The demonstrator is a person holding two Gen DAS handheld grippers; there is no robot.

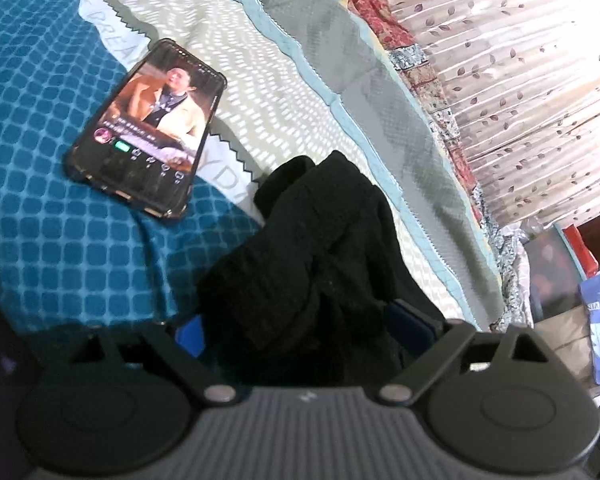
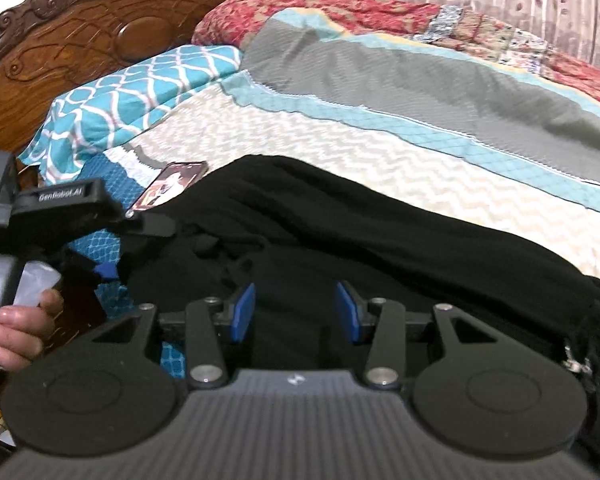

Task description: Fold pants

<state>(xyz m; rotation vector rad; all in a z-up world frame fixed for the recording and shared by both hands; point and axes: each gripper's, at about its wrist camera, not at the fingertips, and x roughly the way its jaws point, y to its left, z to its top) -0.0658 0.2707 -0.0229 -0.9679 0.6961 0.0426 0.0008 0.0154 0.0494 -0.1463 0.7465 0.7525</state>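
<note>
The black pants (image 1: 324,240) lie bunched on the bed, one crumpled end rising between the fingers of my left gripper (image 1: 300,324). Its blue pads stand wide apart and do not press the cloth, so it is open. In the right wrist view the pants (image 2: 380,232) stretch across the bed, with a zip at the right edge. My right gripper (image 2: 297,312) hovers over them, half open; both blue inner pad faces show bare. The left gripper (image 2: 136,248) shows at the pants' left end, held by a hand (image 2: 20,316).
A phone (image 1: 148,128) with a lit screen lies on the blue checked bedspread (image 1: 40,160), just left of the pants; it shows again as phone (image 2: 172,184). A carved wooden headboard (image 2: 100,40), a teal pillow (image 2: 140,92) and a leaf-print curtain (image 1: 520,80) border the bed.
</note>
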